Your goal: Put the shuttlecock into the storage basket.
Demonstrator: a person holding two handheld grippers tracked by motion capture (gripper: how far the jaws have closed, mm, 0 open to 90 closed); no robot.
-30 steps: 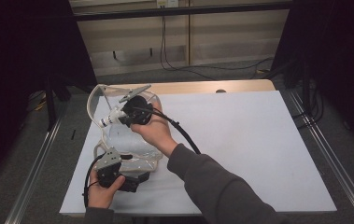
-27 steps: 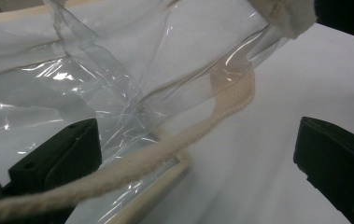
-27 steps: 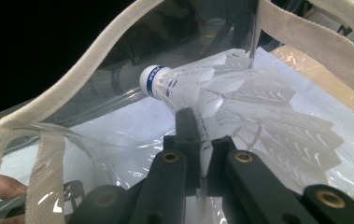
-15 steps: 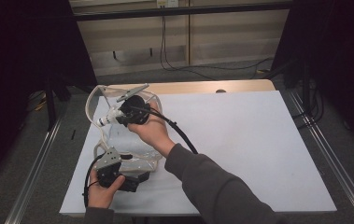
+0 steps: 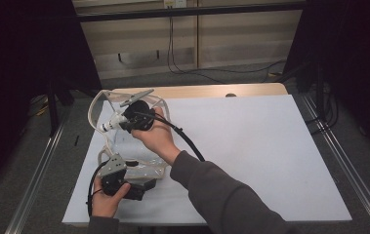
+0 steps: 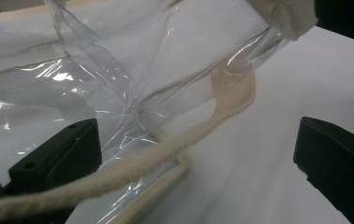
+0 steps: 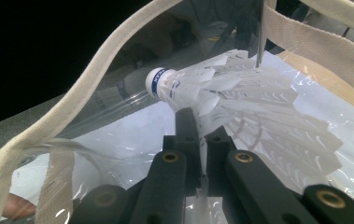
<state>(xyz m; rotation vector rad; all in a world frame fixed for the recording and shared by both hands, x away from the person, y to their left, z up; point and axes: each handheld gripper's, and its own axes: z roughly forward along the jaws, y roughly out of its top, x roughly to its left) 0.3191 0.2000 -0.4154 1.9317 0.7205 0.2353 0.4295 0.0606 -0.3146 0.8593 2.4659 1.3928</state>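
Shuttlecock [image 7: 198,88] pinched in right gripper [image 7: 198,122] fingers at clear bag [image 5: 105,105] mouth, unreleased; left gripper [image 6: 198,154] fingers spread around bag edge.

I see a white sheet [image 5: 270,156] covering the wooden surface [image 5: 207,90], metal rails [image 5: 36,170] along both sides, and black cables [image 5: 182,63] hanging down the back wall [image 5: 138,44].

Clear bag [image 6: 95,84], cord [image 6: 174,144] btwn open jaws, prob.
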